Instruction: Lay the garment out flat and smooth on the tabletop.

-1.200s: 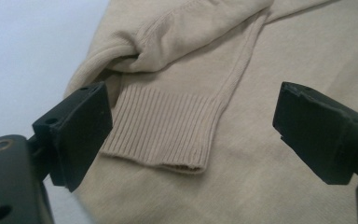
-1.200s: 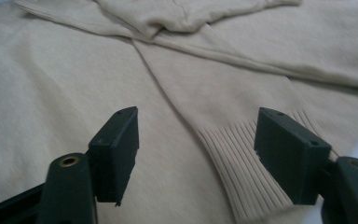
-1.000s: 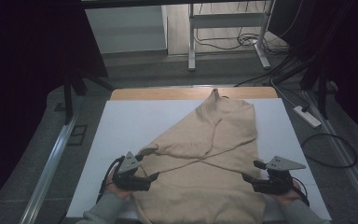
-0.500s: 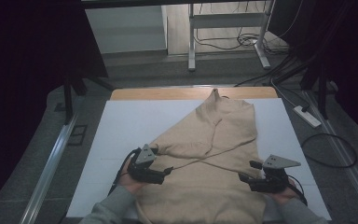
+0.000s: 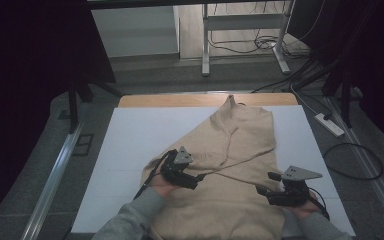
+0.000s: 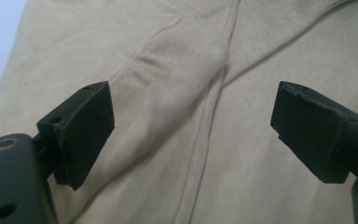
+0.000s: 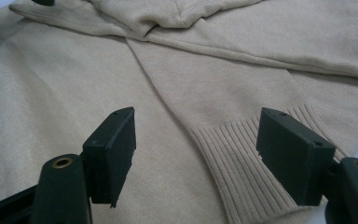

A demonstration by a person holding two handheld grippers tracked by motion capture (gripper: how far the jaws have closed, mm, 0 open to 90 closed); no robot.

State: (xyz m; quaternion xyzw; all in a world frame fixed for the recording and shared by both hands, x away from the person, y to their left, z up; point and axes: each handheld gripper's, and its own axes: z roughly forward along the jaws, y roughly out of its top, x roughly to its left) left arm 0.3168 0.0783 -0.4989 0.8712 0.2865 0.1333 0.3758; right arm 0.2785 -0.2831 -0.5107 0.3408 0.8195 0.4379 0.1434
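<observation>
a beige sweater [image 5: 235,165] lies flat on the white table cover [image 5: 130,150], wood edge beyond it, grey floor and cables around. left gripper [image 5: 196,177] and right gripper [image 5: 261,191] hover over the sweater, jaws spread, empty.

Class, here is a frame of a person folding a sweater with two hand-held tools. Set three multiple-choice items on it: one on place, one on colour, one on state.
1. Where does the ribbed cuff lie?
A. Between the right tool's jaws
B. On the floor
C. On the wooden table edge

2. What colour is the sweater?
A. Dark blue
B. Beige
C. Red

3. How does the left tool stand?
A. Shut on a sleeve
B. Open above the sweater
C. Lying flat on the white mat, away from the sweater

Key: 1 A, since the right gripper view shows the cuff in the gap between its jaws. 2 B, since the knit is beige in every view. 3 B, since the left gripper view shows its jaws wide apart with sweater fabric below them.
</observation>
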